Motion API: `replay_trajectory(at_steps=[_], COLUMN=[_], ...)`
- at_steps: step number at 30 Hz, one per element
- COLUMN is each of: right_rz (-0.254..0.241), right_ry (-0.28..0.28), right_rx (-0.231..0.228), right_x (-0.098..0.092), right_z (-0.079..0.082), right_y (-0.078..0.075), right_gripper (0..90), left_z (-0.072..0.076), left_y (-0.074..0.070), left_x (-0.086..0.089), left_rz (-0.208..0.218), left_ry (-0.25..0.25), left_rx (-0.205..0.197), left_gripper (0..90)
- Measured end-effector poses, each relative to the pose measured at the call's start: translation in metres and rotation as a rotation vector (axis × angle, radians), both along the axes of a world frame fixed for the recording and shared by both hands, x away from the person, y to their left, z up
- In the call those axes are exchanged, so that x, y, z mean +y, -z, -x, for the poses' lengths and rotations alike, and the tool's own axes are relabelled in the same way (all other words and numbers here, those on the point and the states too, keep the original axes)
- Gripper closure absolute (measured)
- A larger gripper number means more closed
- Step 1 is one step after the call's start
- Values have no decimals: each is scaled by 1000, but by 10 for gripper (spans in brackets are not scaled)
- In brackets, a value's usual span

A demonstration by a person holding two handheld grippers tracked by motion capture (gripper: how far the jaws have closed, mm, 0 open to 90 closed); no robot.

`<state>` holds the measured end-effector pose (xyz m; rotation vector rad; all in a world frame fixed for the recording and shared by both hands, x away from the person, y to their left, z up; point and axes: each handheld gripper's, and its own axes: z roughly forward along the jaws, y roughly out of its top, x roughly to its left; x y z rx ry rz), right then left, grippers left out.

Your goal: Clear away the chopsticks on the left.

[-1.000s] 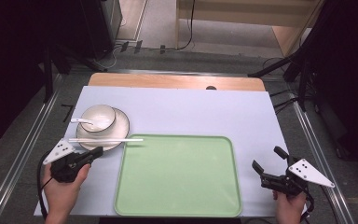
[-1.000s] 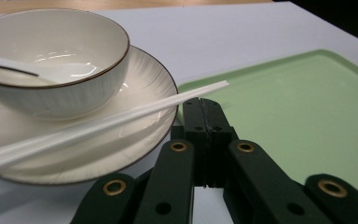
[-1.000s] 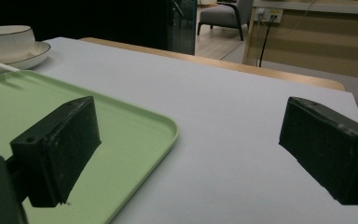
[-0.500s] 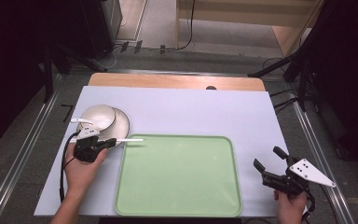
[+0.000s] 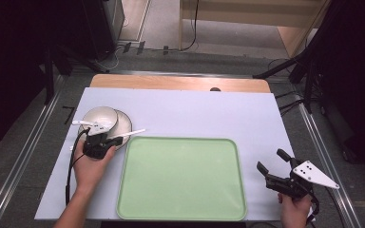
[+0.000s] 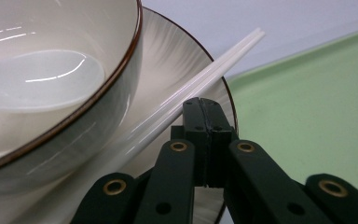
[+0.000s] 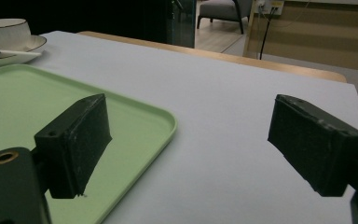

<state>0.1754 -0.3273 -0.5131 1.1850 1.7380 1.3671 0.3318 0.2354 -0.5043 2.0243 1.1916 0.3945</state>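
Note:
A white bowl [image 5: 100, 118] with a dark rim [image 6: 74, 70] sits on a white plate [image 5: 125, 124] at the table's left. White chopsticks [image 5: 134, 132] lie across the plate's edge [image 6: 200, 70] and point toward the green tray [image 5: 180, 183]. My left gripper [image 5: 110, 139] is over the plate's near side, its jaws [image 6: 206, 106] pressed together, tips right at the chopsticks [image 6: 223, 56]; nothing shows between them. My right gripper [image 5: 272, 162] rests near the table's front right corner, open and empty [image 7: 191, 140], facing the tray [image 7: 135, 116].
The pale table cover [image 5: 209, 114] lies bare behind the tray and to its right. A wooden strip [image 5: 171, 83] runs along the far edge. Metal rails [image 5: 28, 152] flank the table on both sides.
My left hand has moved forward from the table's front left to the plate, bringing its shut jaws up to the chopsticks. The right hand has stayed put.

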Motion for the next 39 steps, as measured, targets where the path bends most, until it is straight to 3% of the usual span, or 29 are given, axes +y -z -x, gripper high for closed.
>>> replay_trajectory(at_steps=[6,10,13,18,20,23,28,33,39], right_rz=[4,0,10,27,31,44,49,68,69], right_ry=[0,4,-1,-4,-6,-2,-7,-9,-9], right_rx=[3,9,9,11,10,1,-5,-6,-4], right_x=[0,0,1,3,4,5,8,11,9], right_z=[0,-1,-1,0,1,3,3,2,2], right_y=[0,1,0,0,0,-2,-3,-4,-4], right_gripper=[130,130,130,130,131,130,131,130,131], left_z=[-7,-9,-4,13,17,21,21,19,17], left_y=[-1,3,-1,-21,-28,-31,-30,-28,-26], left_x=[-1,-2,-1,22,36,58,73,69,67], left_rz=[33,28,30,95,102,151,112,45,27], left_ry=[-51,-65,-25,87,108,107,93,66,44], left_rx=[-3,-2,-18,-54,-40,-7,20,25,27], left_gripper=[900,900,838,776,774,766,750,771,774])
